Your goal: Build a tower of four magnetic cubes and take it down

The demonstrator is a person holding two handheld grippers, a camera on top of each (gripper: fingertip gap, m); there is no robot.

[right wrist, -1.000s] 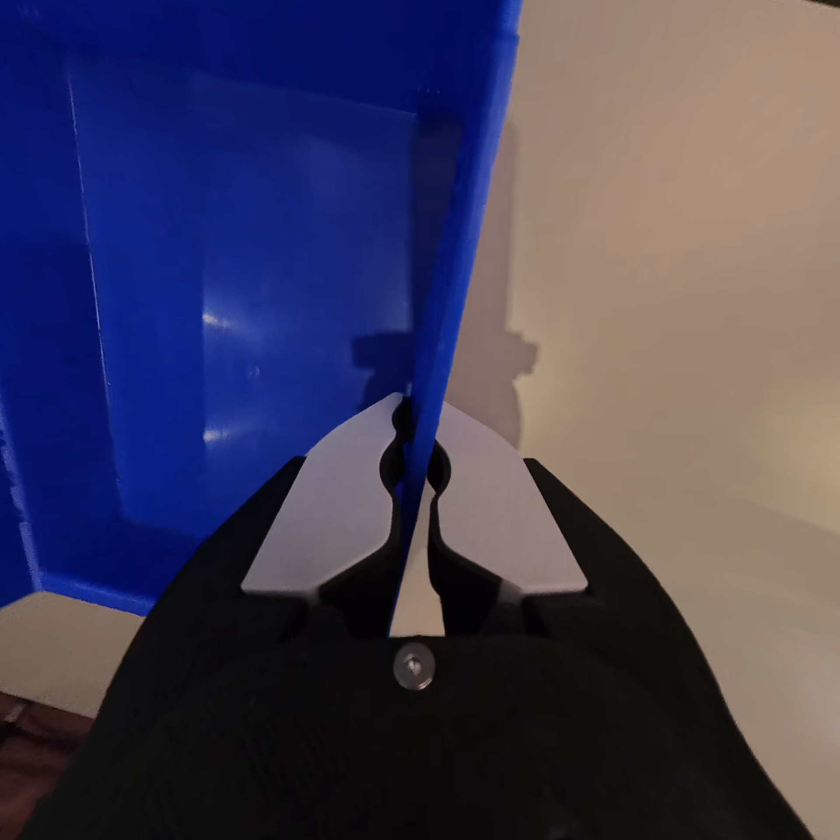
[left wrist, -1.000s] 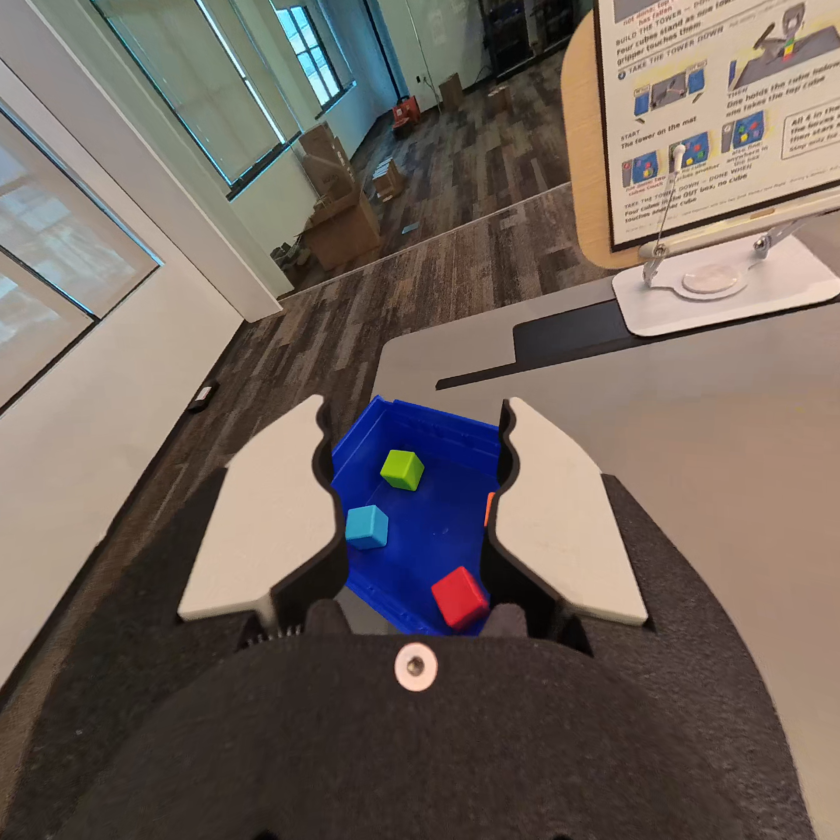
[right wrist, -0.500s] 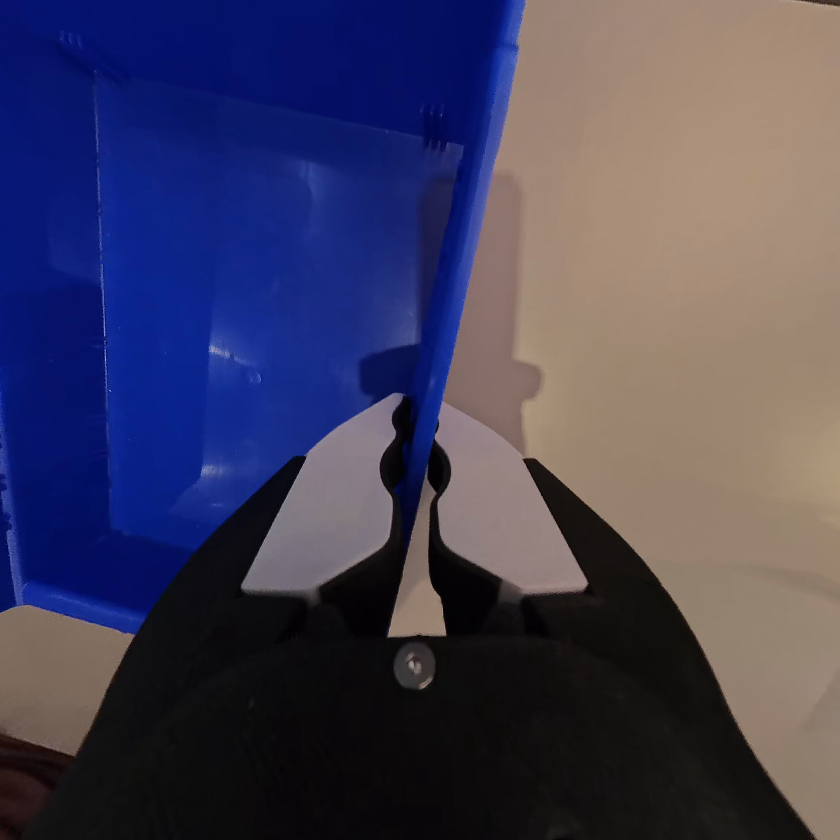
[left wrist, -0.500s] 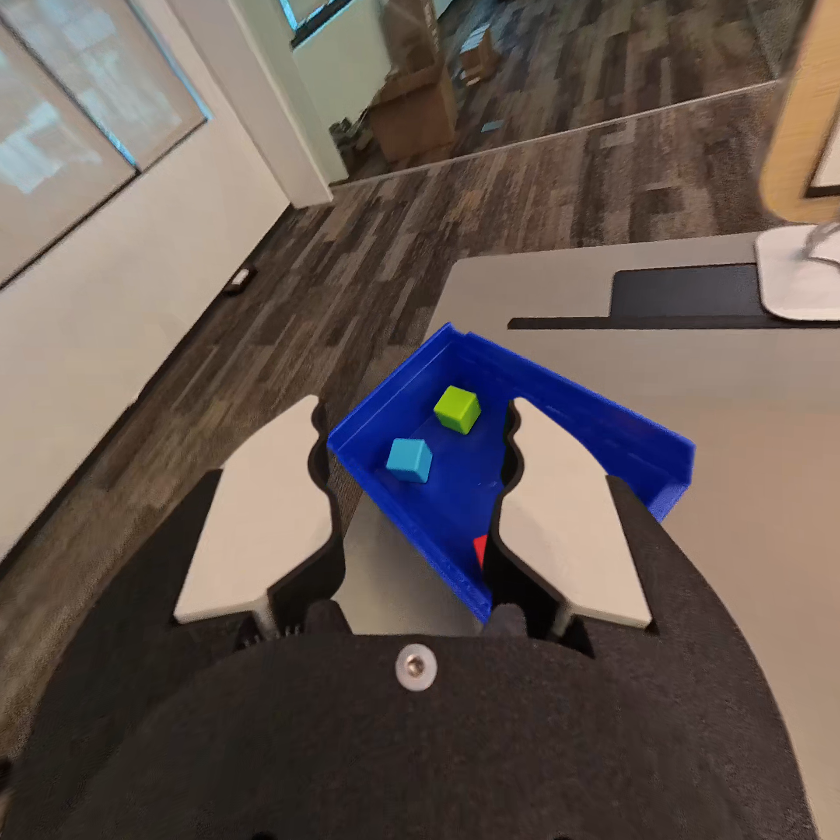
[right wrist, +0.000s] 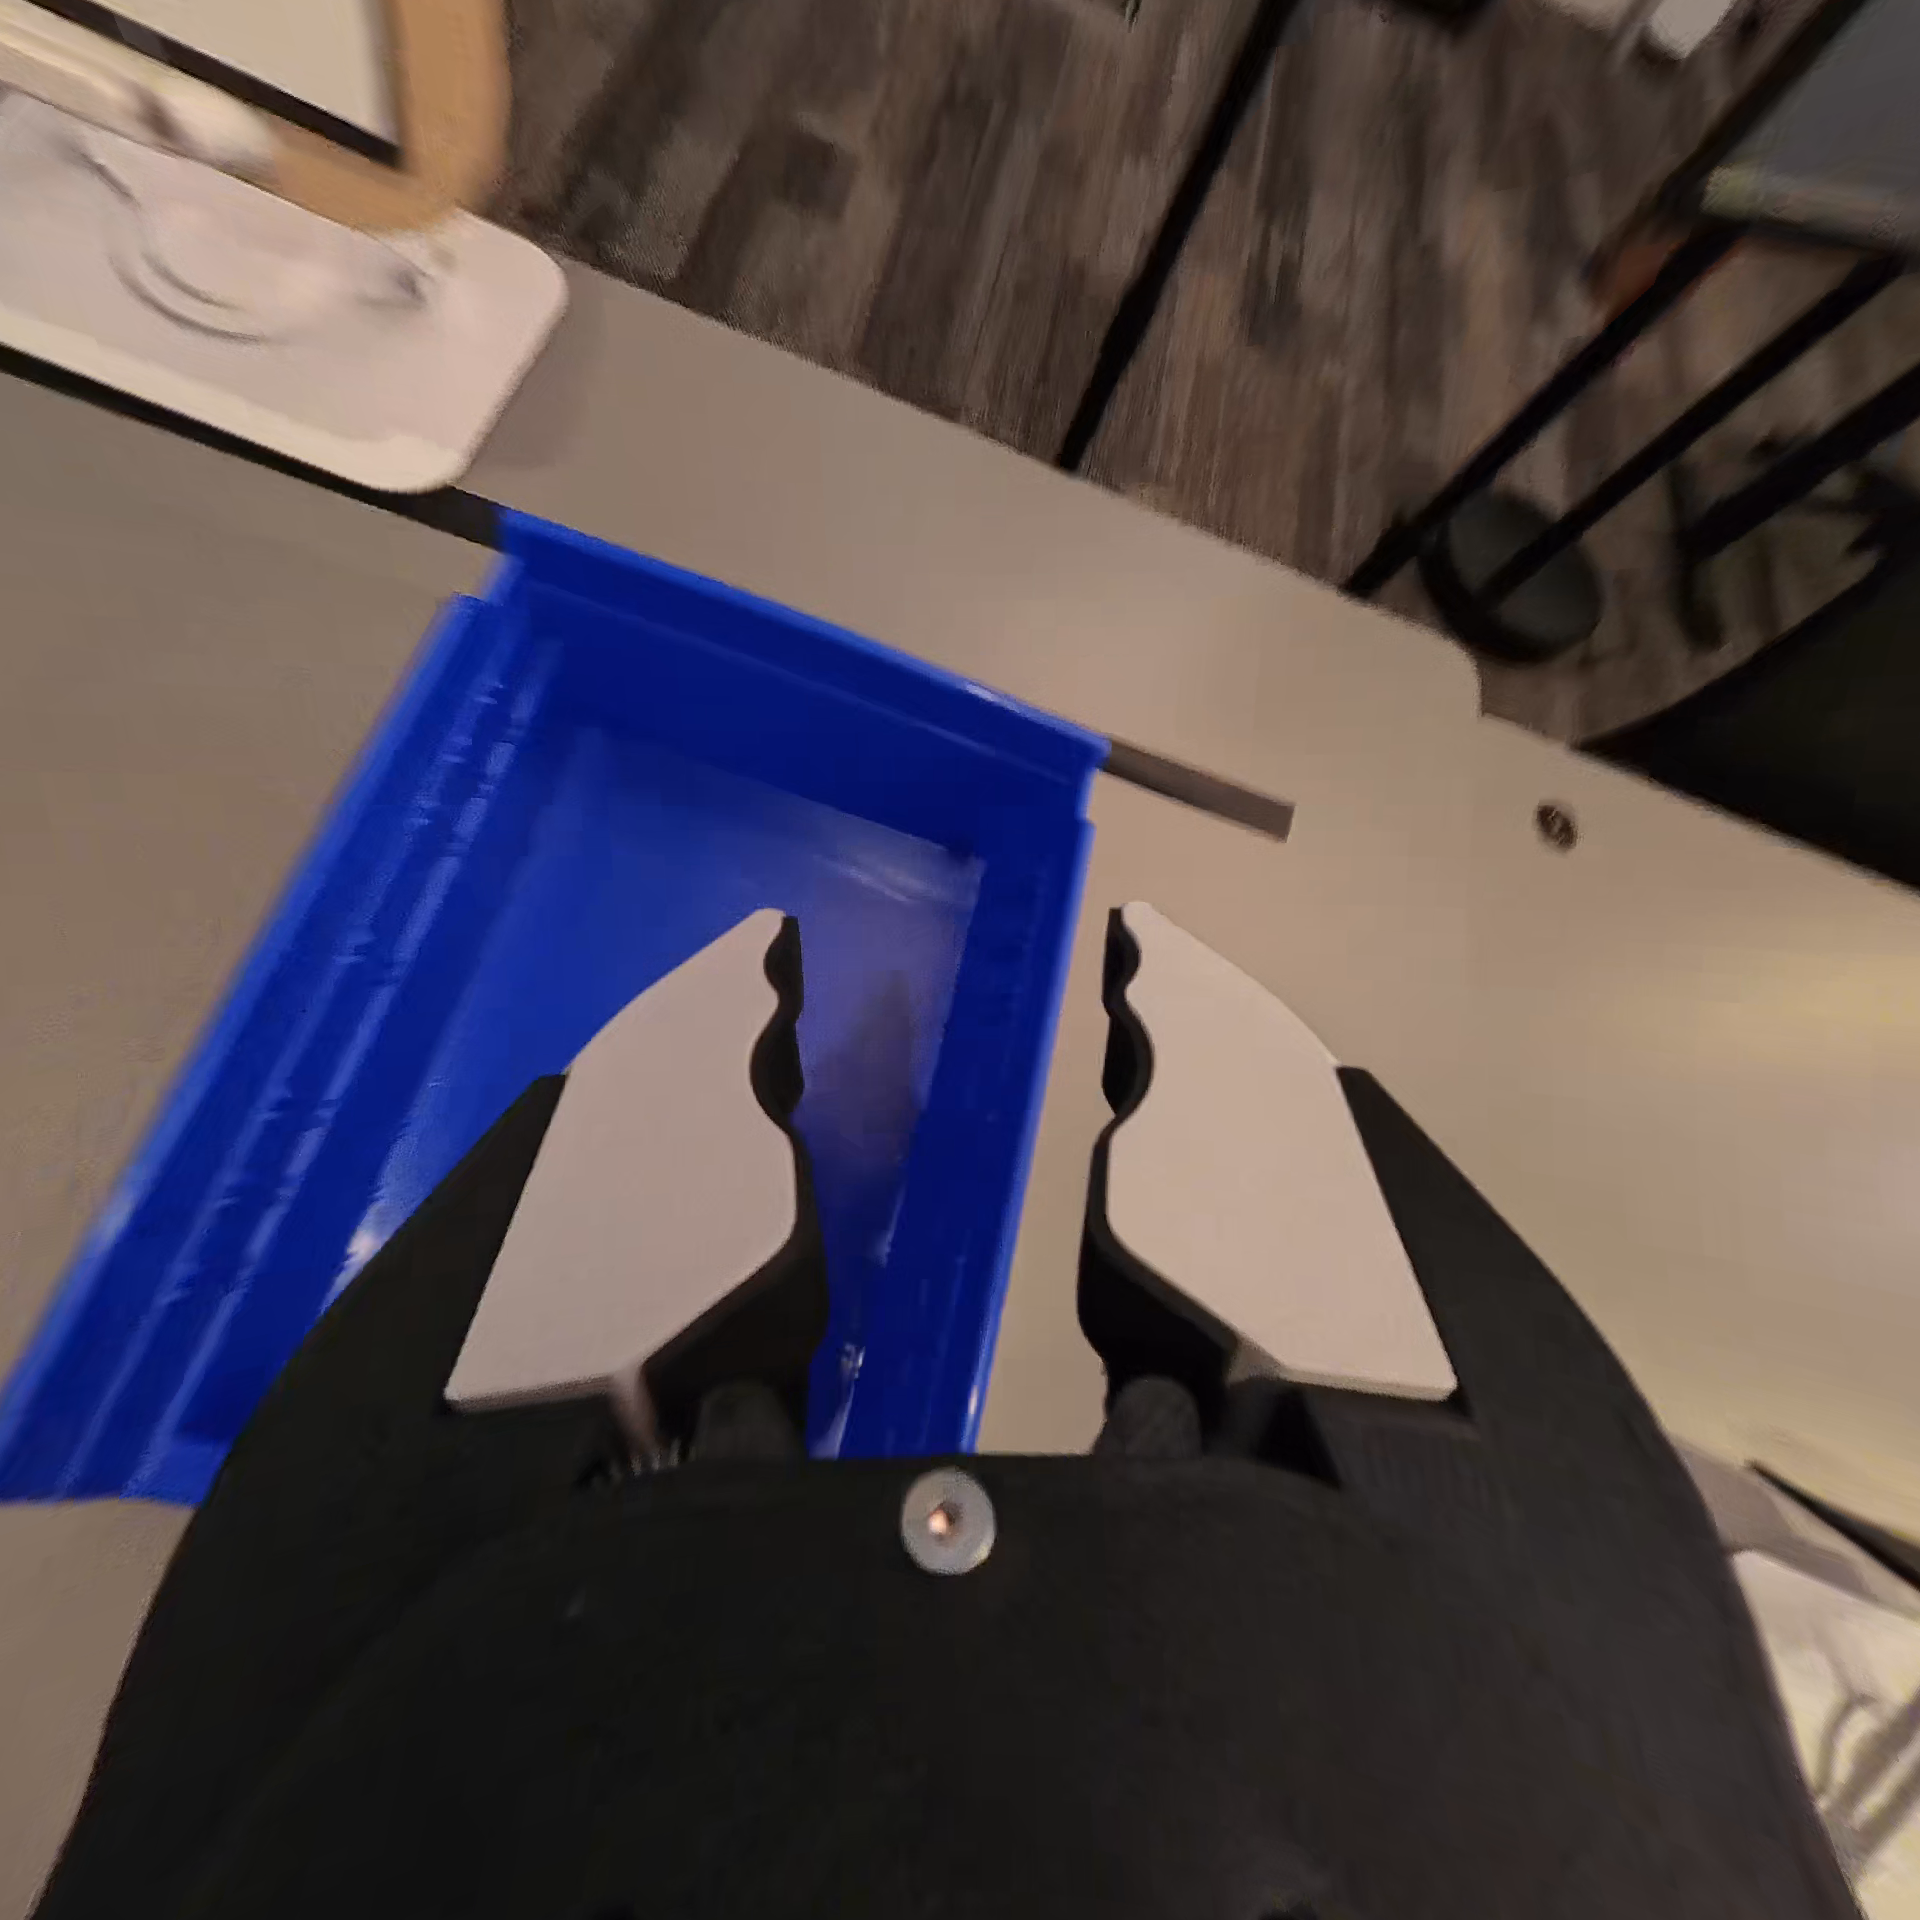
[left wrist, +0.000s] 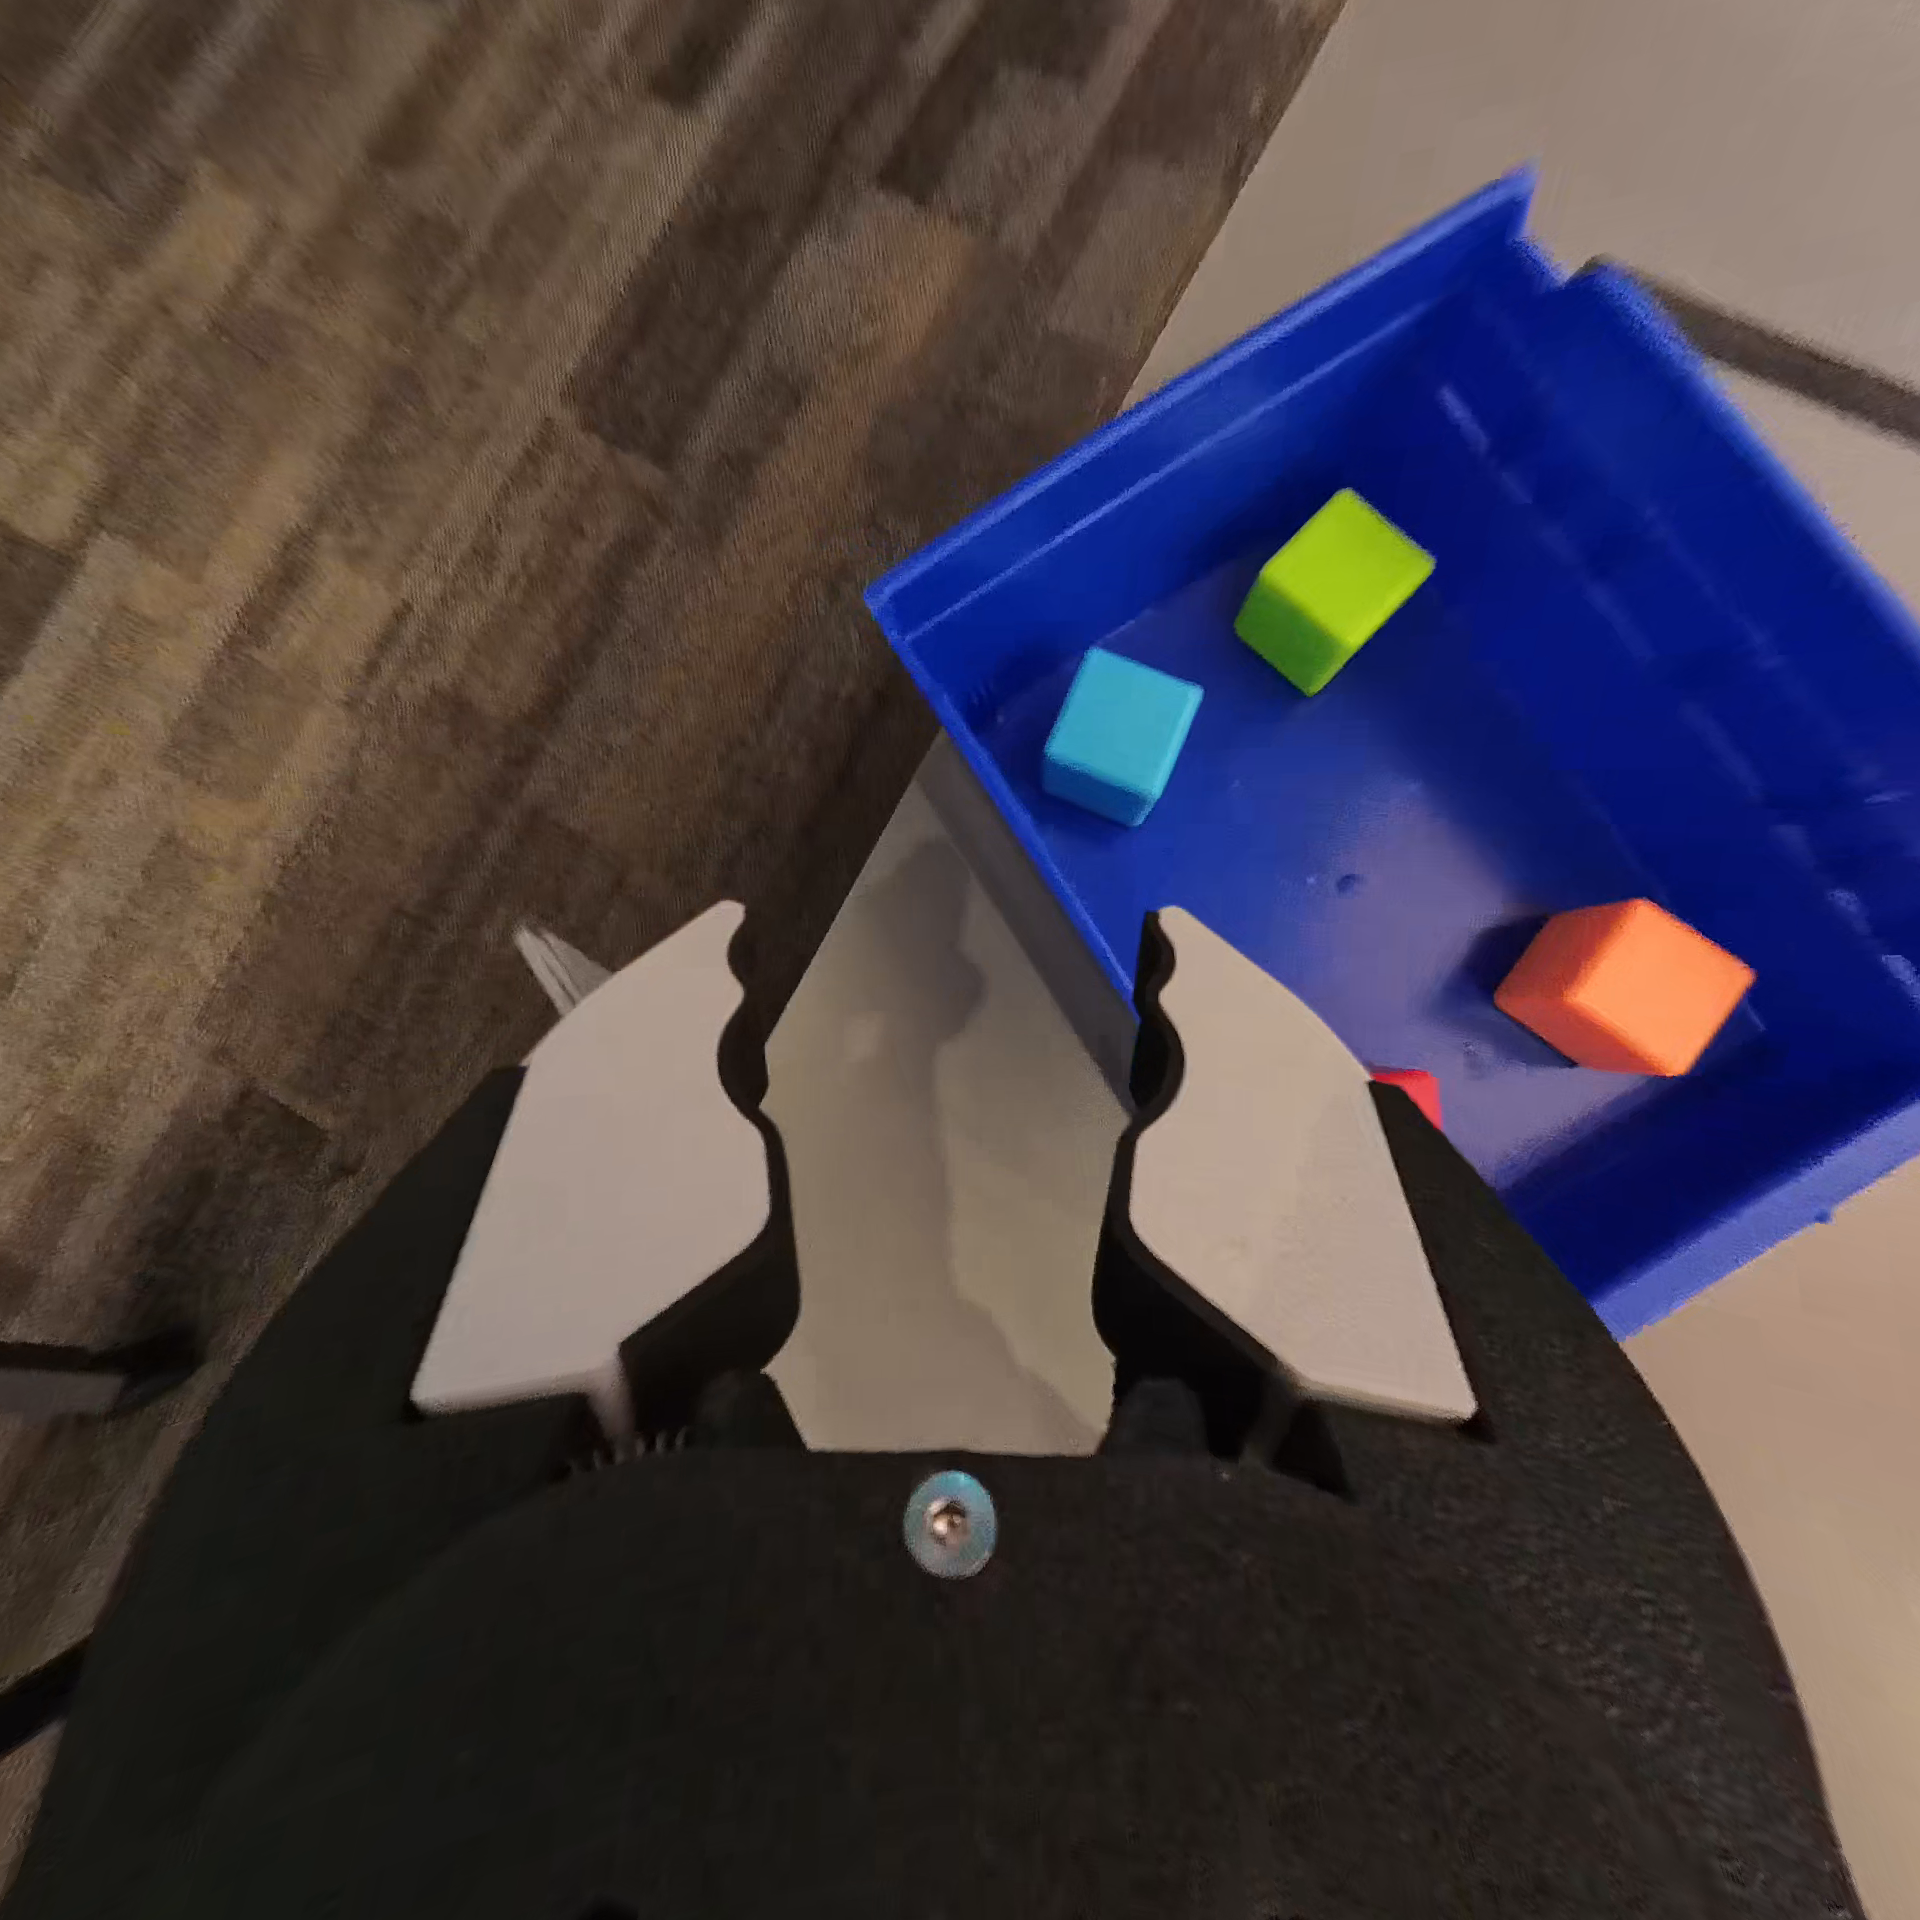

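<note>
Cubes, green (left wrist: 1330, 587), cyan (left wrist: 1120, 736), orange (left wrist: 1626, 985), lie in a blue bin (left wrist: 1195, 416) at two o'clock of the left tool (left wrist: 945, 935); both tools gape, empty, right tool (right wrist: 951, 925) over another bin (right wrist: 790, 644)

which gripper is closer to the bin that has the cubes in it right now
Left. The left gripper has its open jaws beside the cube bin, one finger overlapping its near wall. The right gripper, jaws open, straddles the wall of an empty blue bin; no cubes show there.
</note>
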